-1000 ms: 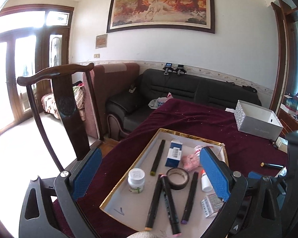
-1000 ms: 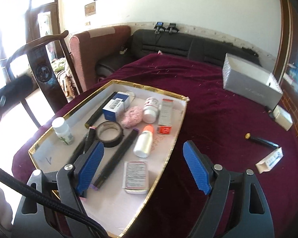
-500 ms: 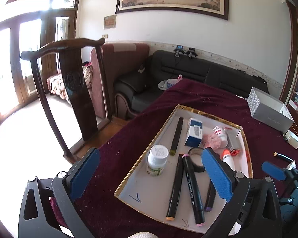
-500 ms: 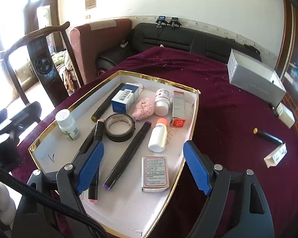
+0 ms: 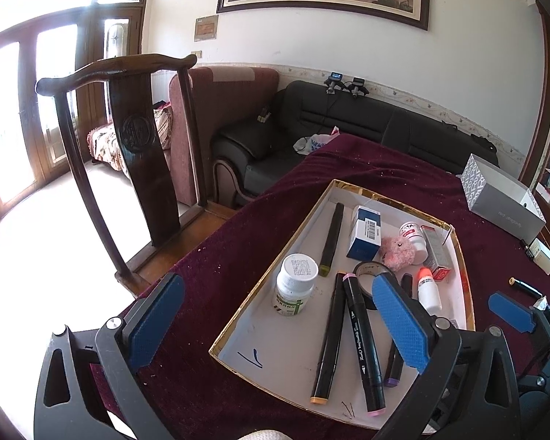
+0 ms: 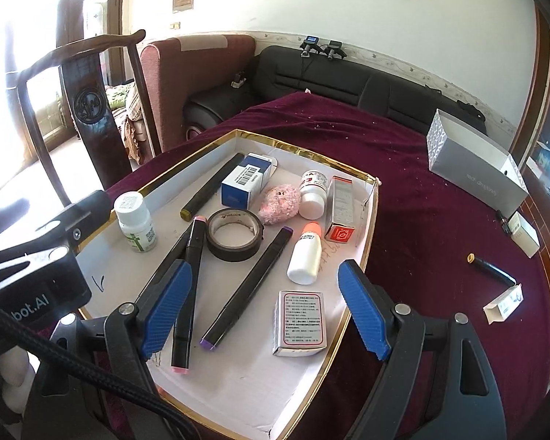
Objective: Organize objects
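The things I am sorting lie in a shallow white tray with a gold rim, set on the desk under a dark red cloth. In the tray a roll of black tape sits near the middle, with a fluffy pink toy just beyond it and a blue and white box to the far left of that. A white pill bottle stands upright near the left rim. Several black markers lie lengthwise, and a small white bottle with an orange cap lies on its side beside a flat printed box. My right hand-held gripper hangs over the near end of the tray with its blue pads spread wide, gripping nothing. My left hand-held gripper is spread just as wide and empty, at the tray's near left corner. Out on the cloth to the right lie a black pen and a small open carton, and farther off a grey box.
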{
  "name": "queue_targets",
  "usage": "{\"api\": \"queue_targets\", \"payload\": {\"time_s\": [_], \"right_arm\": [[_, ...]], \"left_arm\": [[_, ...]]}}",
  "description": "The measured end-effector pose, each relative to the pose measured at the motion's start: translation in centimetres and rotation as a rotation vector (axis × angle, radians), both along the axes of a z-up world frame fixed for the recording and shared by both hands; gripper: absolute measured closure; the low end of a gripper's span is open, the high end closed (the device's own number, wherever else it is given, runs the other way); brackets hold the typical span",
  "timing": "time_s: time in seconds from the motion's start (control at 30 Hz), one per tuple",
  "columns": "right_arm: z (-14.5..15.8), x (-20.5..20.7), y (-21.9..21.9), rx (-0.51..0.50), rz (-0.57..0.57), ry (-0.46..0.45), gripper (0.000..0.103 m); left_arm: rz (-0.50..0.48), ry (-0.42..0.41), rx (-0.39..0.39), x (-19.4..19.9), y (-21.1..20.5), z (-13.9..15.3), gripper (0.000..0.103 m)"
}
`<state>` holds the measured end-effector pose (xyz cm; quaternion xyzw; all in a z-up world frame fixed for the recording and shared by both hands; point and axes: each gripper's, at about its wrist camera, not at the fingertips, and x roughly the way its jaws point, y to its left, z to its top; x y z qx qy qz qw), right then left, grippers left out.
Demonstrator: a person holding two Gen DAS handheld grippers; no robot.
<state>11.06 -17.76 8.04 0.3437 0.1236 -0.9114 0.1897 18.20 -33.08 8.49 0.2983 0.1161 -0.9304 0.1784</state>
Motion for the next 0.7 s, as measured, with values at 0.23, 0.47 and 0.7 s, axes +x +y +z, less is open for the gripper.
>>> {"api": "queue_targets", "payload": {"time_s": [0.23, 0.47, 0.7], "right_arm": [[-0.03, -0.23, 0.19, -0.003, -0.008, -0.007, 0.020], [-0.17, -0.11, -0.05, 0.008, 0.002, -0.009, 0.020], [-0.29, -0.17, -0.21, 0.010, 0.005, -0.016, 0.020]], "left_arm": [[0.008, -0.006, 0.003, -0.13, -0.19, -0.09, 0.002], [0.008, -0.017, 0.014, -0.22, -0.43, -0.46, 0.002], [0.003, -0.002, 0.003, 0.07, -0.24, -0.16, 0.002]]}}
